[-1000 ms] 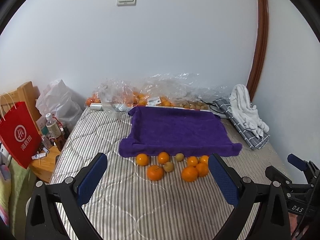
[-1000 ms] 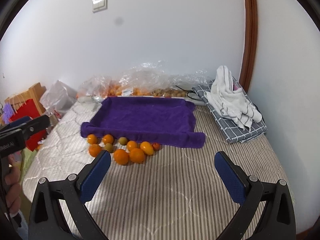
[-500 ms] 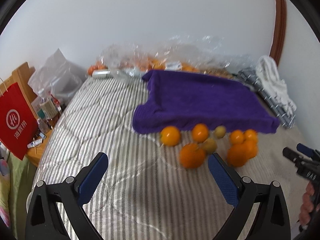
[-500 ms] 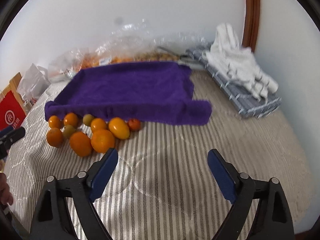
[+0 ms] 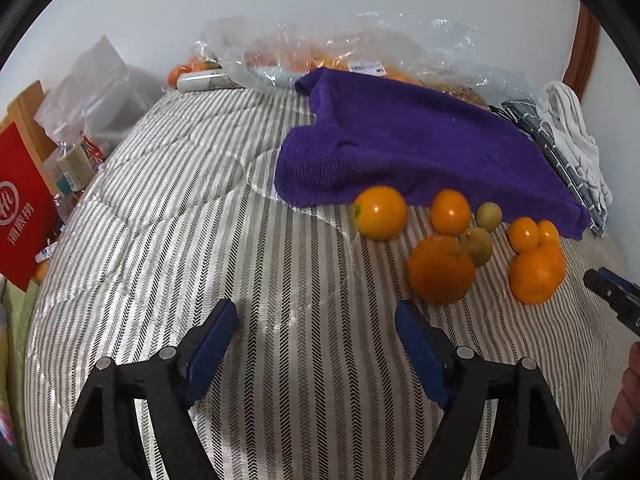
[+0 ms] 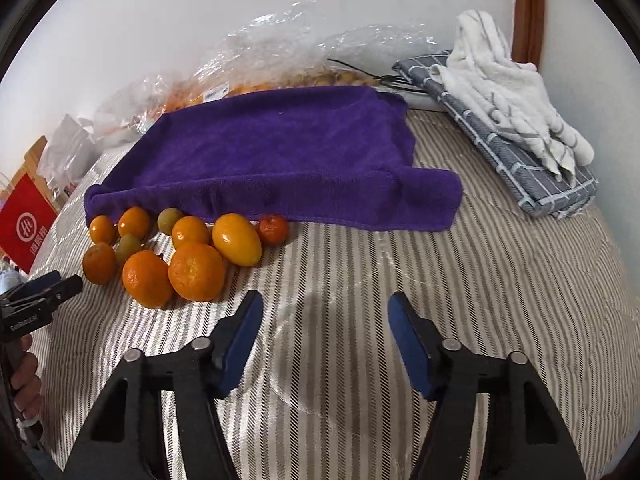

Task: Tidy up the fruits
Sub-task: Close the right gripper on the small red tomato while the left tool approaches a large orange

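Left wrist view: the left gripper [image 5: 316,332] hangs over the grey-and-white striped quilted bed cover [image 5: 180,240]; its blue-padded fingers [image 5: 214,338] stand apart with only bare cover between them, and they have just been closing. The cluster of orange and greenish citrus fruits [image 5: 460,236] lies at 1 o'clock from the fingers, along the near hem of the rumpled purple terry towel [image 5: 408,148]. The tip of the right gripper [image 5: 612,292] enters at 3 o'clock, cut off by the frame edge, with part of a hand [image 5: 628,392] below it.

Right wrist view: the right gripper [image 6: 324,328] likewise has its fingers [image 6: 240,340] parted over bare cover, nothing held, and they too have just been closing. The fruits sit at 10 o'clock from it, touching one another; a small reddish fruit [image 6: 273,230] at the row's right end shows here only. The folded grey checked cloth under a crumpled white towel [image 6: 516,92] is whole here, cropped in the other view.

Crinkled clear plastic bags [image 5: 320,52] along the wall veil more orange fruit; their count cannot be made out. The red paper bag with white lettering [image 5: 20,212] is cut off at 9 o'clock.
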Demonstrator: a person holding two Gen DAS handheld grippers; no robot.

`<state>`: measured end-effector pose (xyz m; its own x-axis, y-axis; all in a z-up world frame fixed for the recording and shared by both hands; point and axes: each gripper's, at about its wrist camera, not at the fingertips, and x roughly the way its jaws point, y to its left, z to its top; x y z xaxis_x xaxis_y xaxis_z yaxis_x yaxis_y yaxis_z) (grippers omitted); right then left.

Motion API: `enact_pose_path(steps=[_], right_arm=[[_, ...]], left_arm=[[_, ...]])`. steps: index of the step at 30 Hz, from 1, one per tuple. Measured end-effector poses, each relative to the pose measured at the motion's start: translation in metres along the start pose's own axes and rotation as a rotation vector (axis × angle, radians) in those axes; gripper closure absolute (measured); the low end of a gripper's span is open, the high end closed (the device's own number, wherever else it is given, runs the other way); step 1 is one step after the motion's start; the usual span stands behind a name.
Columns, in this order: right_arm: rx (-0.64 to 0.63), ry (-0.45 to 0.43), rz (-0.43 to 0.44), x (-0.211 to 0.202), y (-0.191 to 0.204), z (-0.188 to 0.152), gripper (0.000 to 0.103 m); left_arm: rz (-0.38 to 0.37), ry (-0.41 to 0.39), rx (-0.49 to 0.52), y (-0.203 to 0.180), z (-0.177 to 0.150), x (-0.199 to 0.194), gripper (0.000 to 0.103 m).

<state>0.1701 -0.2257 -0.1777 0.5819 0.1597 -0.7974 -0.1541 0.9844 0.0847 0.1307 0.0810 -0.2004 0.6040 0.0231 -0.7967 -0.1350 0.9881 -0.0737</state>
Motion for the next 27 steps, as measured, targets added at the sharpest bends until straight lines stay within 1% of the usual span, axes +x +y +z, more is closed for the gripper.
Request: enact_pose_path(steps=[2,3,5,6,7,11,13,16,19,21,23,24,25,26,27], right_arm=[[-0.013,-0.012,0.016,0.001,0.004,0.003,0.042],[-0.019,-0.017,0.02,0.002,0.006,0.005,0.044],[-0.036,-0.017,0.018,0.007,0.011,0.011,0.049],[-0.042,-0.013,0.012,0.01,0.013,0.013,0.054],[-0.049,-0.007,0.009,0.016,0.014,0.018,0.057],[-0.053,0.005,0.024,0.031,0.012,0.033,0.06],[-0.052,0.019,0.048,0.038,0.012,0.038,0.062],[-0.058,0.029,0.05,0.045,0.013,0.041,0.062],[-0.064,0.047,0.094,0.052,0.016,0.044,0.062],[-0.073,0.06,0.097,0.058,0.02,0.045,0.062],[-0.086,0.054,0.082,0.061,0.025,0.045,0.062],[-0.093,0.051,0.078,0.061,0.026,0.045,0.062],[-0.099,0.051,0.079,0.062,0.028,0.046,0.065],[-0.103,0.044,0.08,0.062,0.03,0.046,0.068],[-0.106,0.041,0.083,0.062,0.031,0.045,0.078]], left_arm=[[-0.002,-0.001,0.022,0.0,-0.001,0.0,0.023],[-0.003,-0.003,0.024,0.001,-0.001,0.0,0.023],[-0.007,-0.014,0.028,0.002,-0.001,0.0,0.023],[-0.006,-0.018,0.032,0.002,-0.002,0.0,0.023],[-0.004,-0.025,0.041,0.002,-0.003,0.0,0.023],[-0.012,-0.028,0.035,0.003,-0.002,-0.001,0.023],[-0.017,-0.029,0.032,0.004,-0.002,-0.001,0.023],[-0.025,-0.03,0.033,0.005,-0.002,-0.001,0.023],[-0.039,-0.031,0.035,0.006,-0.001,-0.001,0.023],[-0.048,-0.033,0.032,0.006,-0.001,-0.001,0.023],[-0.055,-0.035,0.024,0.007,-0.002,-0.002,0.023],[-0.057,-0.032,0.02,0.007,-0.002,-0.002,0.024],[-0.057,-0.027,0.015,0.007,-0.001,-0.003,0.026],[-0.073,-0.02,0.002,0.007,0.001,-0.004,0.034],[-0.097,-0.012,-0.013,0.008,0.002,-0.005,0.038]])
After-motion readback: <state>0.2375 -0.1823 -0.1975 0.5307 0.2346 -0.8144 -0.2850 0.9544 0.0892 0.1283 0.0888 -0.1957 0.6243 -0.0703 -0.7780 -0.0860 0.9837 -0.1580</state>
